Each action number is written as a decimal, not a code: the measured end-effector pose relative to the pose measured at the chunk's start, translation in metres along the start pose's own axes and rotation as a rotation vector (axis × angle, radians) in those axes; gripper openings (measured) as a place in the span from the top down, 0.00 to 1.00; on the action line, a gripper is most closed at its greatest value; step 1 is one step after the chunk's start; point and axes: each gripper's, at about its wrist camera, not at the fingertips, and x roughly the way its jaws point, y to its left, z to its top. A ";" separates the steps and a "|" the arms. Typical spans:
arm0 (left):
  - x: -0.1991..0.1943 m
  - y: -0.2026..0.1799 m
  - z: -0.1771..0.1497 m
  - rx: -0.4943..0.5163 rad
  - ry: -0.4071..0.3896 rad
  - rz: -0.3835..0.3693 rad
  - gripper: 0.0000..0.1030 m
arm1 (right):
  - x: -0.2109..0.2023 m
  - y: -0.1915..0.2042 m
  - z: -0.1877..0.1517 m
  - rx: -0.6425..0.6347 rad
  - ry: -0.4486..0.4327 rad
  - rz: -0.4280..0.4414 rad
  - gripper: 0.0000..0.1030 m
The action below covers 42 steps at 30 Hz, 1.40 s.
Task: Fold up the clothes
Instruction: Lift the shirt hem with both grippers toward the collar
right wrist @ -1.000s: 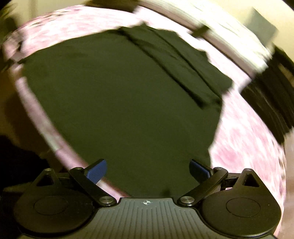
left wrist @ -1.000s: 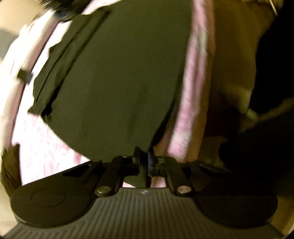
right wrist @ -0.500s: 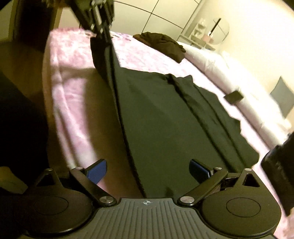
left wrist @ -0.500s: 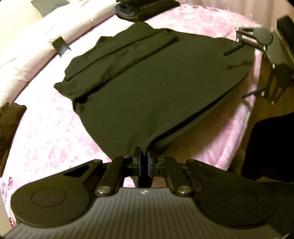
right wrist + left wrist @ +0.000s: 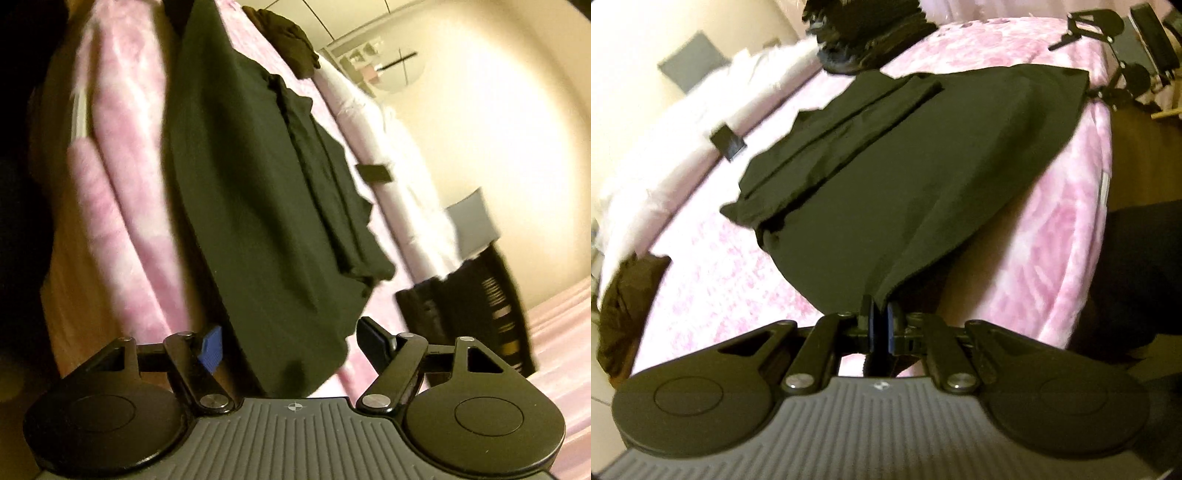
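Garment corner pinched in left claw (right claw spread).

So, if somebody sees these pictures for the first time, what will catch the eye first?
First the big black garment spread over the pink blanket on the bed, its far side folded in long strips. Next, the left gripper, shut on the garment's near corner, while the right gripper is open at another corner. Smaller: a dark pile of clothes farther back on the bed.
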 end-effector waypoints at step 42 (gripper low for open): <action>-0.279 -0.135 -0.071 0.059 -0.247 0.105 0.97 | -0.245 -0.007 0.054 0.147 0.046 -0.234 0.99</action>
